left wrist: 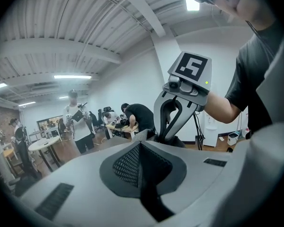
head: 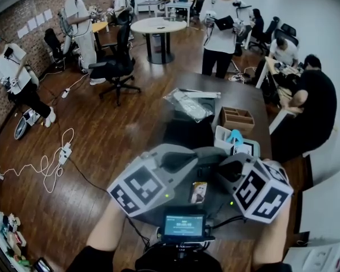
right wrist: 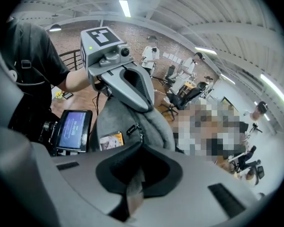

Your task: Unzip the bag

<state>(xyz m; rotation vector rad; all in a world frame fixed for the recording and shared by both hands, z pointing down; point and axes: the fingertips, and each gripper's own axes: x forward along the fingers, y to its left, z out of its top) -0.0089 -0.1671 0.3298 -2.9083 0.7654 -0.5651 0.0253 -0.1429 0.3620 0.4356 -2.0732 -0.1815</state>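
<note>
Small dark screen (head: 184,225) at six o'clock; grey fabric bag (head: 207,180) raised beyond.
Left gripper (head: 184,158) at nine, right gripper (head: 229,171) at three; left gripper view: jaws clamp its top, apparently steadying; right gripper view: jaws pinch a pale strip (right wrist: 134,190), likely to pull.

Grey tongs (left wrist: 141,148), checkered marker cubes (head: 139,188), dark sleeves (head: 90,260)

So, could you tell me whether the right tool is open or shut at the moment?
Shut: in the right gripper view the right tool has its jaws closed on a strip of the grey fabric bag.
</note>
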